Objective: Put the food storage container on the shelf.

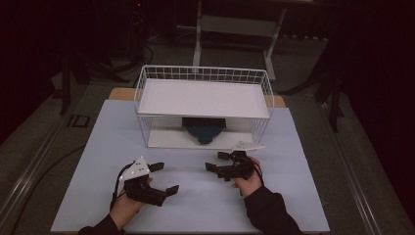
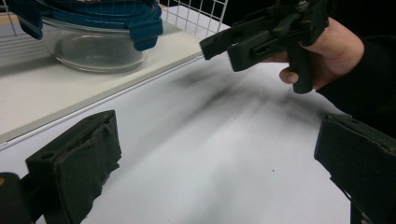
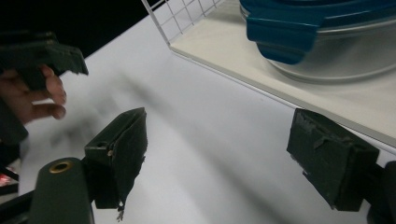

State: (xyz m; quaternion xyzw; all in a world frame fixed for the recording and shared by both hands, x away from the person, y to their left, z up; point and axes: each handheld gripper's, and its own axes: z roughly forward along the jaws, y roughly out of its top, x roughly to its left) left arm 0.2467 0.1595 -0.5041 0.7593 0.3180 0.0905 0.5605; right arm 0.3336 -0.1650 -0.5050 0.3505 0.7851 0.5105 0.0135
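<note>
Blue-lidded glass container point(image 1: 204, 130) sits on the lower shelf of the white wire rack point(image 1: 203, 104), just ahead of both grippers and untouched by either. Nearest to it, the right gripper point(image 1: 217, 161) has its jaws spread wide with nothing between them, over the pale table point(image 1: 205, 196). Beside it, the left gripper point(image 1: 165, 178) is likewise released, jaws apart and empty, farther from the rack.

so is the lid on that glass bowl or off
On. The blue lid sits across the top of the glass bowl, its clip tab hanging down over the rim, on the rack's lower shelf.
</note>
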